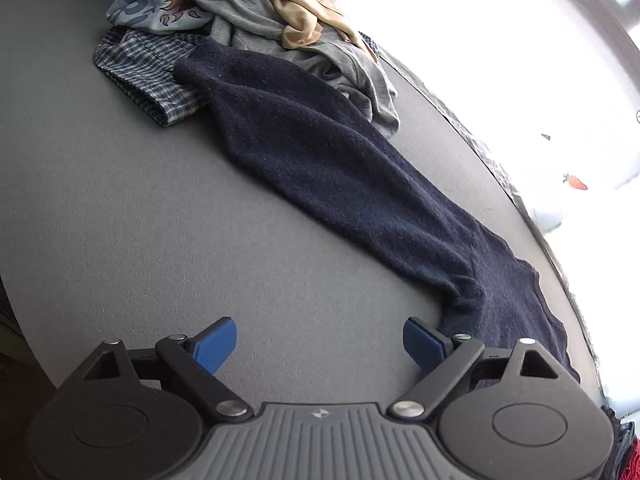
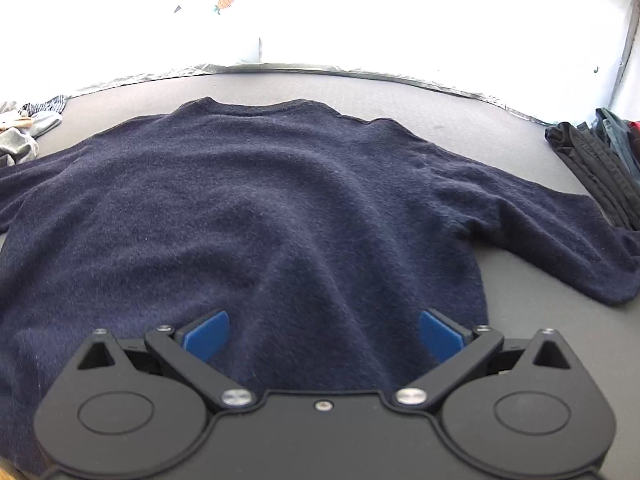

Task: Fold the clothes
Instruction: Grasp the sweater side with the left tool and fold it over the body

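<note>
A navy knit sweater (image 2: 256, 208) lies spread flat on the grey table (image 2: 520, 300), neckline at the far side, both sleeves out to the sides. My right gripper (image 2: 324, 334) hovers over its lower body, open and empty. In the left wrist view one long sleeve of the sweater (image 1: 340, 168) stretches away toward the clothes pile. My left gripper (image 1: 320, 344) is open and empty over bare table (image 1: 120, 200), its right finger close beside the sleeve's armpit.
A pile of unfolded clothes (image 1: 256, 12) sits at the far end: grey garment, tan cloth, floral fabric, plaid shorts (image 1: 148, 76). Folded dark garments (image 2: 592, 168) are stacked at the right. The table's far edge (image 2: 320, 70) borders a bright white surface.
</note>
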Motion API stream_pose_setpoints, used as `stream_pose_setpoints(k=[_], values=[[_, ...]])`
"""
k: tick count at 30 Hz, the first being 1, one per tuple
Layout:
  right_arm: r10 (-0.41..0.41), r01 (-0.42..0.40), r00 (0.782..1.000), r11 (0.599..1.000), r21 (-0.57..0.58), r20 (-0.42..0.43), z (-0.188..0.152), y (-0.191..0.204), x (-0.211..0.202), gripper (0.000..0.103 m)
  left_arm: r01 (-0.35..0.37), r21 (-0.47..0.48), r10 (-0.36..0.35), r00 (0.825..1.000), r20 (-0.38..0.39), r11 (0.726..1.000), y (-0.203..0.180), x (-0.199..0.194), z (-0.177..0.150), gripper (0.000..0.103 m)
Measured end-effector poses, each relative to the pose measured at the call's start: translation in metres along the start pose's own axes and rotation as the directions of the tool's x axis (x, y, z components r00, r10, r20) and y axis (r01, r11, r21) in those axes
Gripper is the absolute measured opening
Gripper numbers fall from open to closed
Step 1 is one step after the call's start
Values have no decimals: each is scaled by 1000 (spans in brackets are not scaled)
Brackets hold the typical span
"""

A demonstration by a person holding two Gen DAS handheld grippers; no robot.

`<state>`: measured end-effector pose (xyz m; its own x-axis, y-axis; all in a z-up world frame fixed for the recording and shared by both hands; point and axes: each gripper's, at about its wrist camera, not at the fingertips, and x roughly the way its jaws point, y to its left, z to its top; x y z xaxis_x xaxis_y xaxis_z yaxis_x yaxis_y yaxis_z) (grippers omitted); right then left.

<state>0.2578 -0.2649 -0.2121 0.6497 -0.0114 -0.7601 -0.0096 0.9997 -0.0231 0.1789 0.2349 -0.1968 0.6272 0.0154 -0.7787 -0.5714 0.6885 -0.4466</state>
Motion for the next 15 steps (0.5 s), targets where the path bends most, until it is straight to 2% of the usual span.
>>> stream_pose_setpoints(k=[1,4,7,15], values=[[4,-5,1000,1000,28,6,3,4,6,103,-7,-5,7,1000,12,1000,5,3,9,91],[-50,48,999,994,94,20,8,20,28,103,-22,-12,23,999,39,1000,17,14,38,91],[-88,91,995,990,108,-36,8,32,48,103,-38,0,38,998,57,999,27,31,69,92],[-151,145,988,969,200,19,3,45,54,103,-86,23,85,995,59,996,35,79,130,92]])
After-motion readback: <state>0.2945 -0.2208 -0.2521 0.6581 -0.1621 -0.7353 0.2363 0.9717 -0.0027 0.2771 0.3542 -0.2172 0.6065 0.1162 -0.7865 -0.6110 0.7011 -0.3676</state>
